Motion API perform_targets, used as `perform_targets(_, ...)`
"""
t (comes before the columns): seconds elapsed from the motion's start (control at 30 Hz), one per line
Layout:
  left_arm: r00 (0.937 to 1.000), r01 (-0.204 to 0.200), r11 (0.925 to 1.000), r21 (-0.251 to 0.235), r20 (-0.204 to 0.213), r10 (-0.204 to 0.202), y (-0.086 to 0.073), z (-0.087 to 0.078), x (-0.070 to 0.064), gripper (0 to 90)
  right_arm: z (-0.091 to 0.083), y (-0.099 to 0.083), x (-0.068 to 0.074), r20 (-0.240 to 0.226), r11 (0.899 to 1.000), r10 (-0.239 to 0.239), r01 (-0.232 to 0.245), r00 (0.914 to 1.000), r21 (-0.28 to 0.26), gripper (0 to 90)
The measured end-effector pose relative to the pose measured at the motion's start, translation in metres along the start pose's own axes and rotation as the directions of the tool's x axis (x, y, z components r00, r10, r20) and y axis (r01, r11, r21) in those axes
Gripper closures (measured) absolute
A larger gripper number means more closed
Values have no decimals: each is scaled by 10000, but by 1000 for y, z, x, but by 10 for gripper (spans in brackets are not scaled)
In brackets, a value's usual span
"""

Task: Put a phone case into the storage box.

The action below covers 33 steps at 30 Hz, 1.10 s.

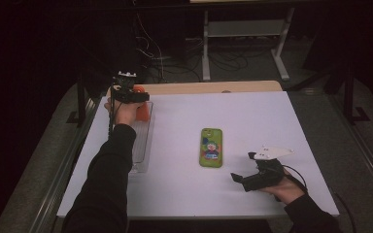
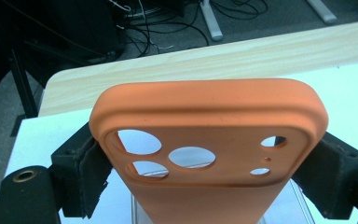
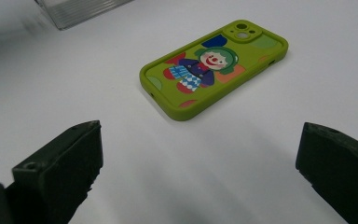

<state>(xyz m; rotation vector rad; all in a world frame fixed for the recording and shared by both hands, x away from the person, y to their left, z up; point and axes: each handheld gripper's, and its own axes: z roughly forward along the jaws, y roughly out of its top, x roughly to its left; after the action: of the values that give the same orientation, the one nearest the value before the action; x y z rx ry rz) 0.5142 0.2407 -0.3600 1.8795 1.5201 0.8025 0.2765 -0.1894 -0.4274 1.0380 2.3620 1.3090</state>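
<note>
While left gripper point(image 2: 205, 182) clamps orange case point(image 2: 209, 116), right gripper point(image 3: 200, 172) gapes (green case point(image 3: 214, 70) ahead).

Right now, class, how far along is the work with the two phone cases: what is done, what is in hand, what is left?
Done: the left gripper has picked up the orange case, clamped by its sides between the jaws. In hand: it holds that case over the far end of the clear tray. Left: the green case lies flat on the white table, untouched, with the right gripper open and pointed at it, probably next.
</note>
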Motion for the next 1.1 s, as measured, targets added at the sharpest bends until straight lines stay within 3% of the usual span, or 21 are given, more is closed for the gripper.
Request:
perform_targets(0.27, 9995, 245, 9997, -78, -177, -246, 1, 7, -1, 113, 0, 0, -1, -14, 10000, 36, -36, 10000, -1, 0)
perform_targets(0.4, 9995, 154, 9998, -126, -279, -157, 0, 8, -1, 28, 0, 0, 0, -30, 10000, 7, -7, 10000, -19, 0)
perform_targets(0.53, 9988, 487, 9977, -461, 45, -486, 1, 5, 6, 0, -1, 0, 0, -39, 10000, 6, -6, 10000, -21, 0)
perform_targets(0.73, 9990, 439, 9970, -634, 155, -430, 3, -1, 10, 0, 0, 0, 0, -37, 10000, 16, -16, 10000, 6, 0)
perform_targets(0.93, 9976, 448, 9964, -718, 557, -409, 4, -8, 14, 0, 0, 1, -2, -6, 10000, 7, -7, 10000, -23, 0)
perform_targets(0.97, 9981, 282, 9978, -595, 558, -249, 4, -9, 16, 0, 1, 1, -1, -17, 10000, 50, -50, 10000, -18, 0)
perform_targets(1.1, 9981, 354, 9972, -664, 525, -320, 3, -13, 21, 0, 2, 1, -2, -5, 10000, -69, 69, 10000, 34, 0)
